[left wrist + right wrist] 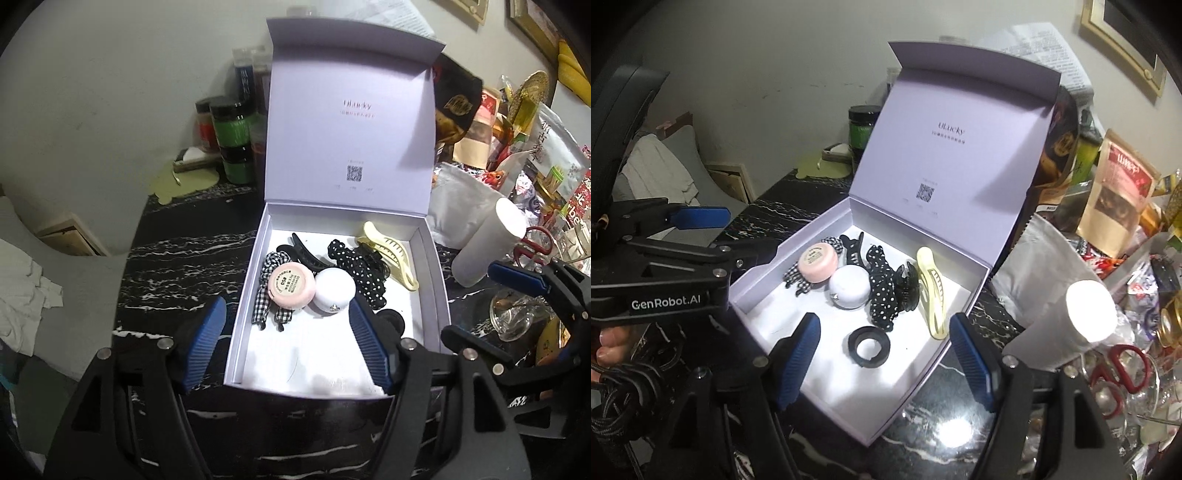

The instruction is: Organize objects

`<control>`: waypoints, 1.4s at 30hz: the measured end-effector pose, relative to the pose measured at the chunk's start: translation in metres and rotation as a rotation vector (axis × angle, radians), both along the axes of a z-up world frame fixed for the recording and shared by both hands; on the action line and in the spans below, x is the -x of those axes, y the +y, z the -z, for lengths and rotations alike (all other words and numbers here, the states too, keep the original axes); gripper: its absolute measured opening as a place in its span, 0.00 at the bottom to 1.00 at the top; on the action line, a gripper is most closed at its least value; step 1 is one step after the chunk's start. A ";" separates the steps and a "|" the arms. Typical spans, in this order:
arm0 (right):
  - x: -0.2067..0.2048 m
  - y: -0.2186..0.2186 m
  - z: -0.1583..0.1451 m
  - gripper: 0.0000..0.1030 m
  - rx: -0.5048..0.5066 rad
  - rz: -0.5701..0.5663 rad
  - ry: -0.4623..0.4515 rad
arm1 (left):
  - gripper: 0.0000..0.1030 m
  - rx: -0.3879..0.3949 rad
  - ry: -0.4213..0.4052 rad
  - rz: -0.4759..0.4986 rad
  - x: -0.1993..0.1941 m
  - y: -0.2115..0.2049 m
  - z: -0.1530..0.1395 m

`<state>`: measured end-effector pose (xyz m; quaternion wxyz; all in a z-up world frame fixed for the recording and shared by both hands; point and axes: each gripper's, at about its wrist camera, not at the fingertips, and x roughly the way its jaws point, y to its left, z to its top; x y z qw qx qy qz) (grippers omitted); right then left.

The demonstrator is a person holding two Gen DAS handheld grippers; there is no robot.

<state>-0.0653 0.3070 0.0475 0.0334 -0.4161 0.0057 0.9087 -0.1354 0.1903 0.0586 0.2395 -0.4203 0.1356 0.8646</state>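
Two grippers, left gripper (288,339) and right gripper (886,356), hover with jaws wide and empty over one open lavender box (798,240) on the dark marble counter (184,258). Inside: one black ring (868,347), two round compacts, one pink (818,262) and one white (849,288), three claw clips, two scrunchies.

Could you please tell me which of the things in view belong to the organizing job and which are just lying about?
Belongs to the job:
lavender box
pink compact
white compact
polka-dot scrunchie
yellow hair claw
black ring

Just lying about:
green jars
red scissors
snack pouch
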 end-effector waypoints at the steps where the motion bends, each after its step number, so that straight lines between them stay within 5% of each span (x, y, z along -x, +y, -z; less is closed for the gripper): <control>1: -0.004 -0.002 -0.003 0.72 -0.003 0.001 0.005 | 0.67 -0.002 0.011 0.000 -0.004 -0.002 -0.004; 13: -0.050 -0.020 -0.030 0.76 -0.027 -0.013 0.062 | 0.81 -0.009 0.117 -0.003 -0.053 -0.018 -0.035; 42: -0.107 -0.059 -0.020 0.77 -0.058 -0.071 0.072 | 0.81 0.008 0.105 -0.099 -0.113 -0.062 -0.016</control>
